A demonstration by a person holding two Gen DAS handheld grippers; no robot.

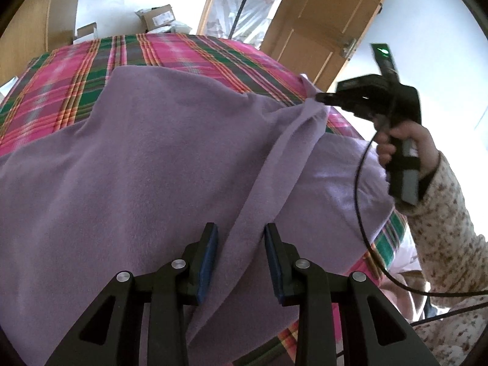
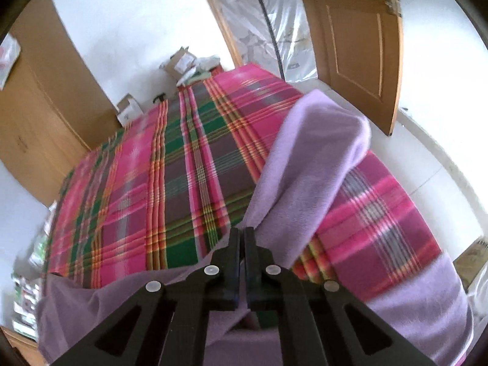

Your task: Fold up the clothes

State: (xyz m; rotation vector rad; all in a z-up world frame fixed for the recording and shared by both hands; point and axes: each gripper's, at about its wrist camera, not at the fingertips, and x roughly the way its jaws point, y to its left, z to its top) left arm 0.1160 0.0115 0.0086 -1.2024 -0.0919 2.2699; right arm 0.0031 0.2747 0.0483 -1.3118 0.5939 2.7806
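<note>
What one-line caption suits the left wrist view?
Open left tool straddles a lilac garment on a plaid bed while the right tool pinches its far edge.

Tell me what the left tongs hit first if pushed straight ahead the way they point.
Probably the purple garment: the open left tongs straddle its raised fold, so the cloth lies directly ahead. Depth is hard to judge through the fisheye.

Readable text: nothing is showing legibly.
Cardboard boxes (image 1: 158, 16): labels are blurring past reading.
</note>
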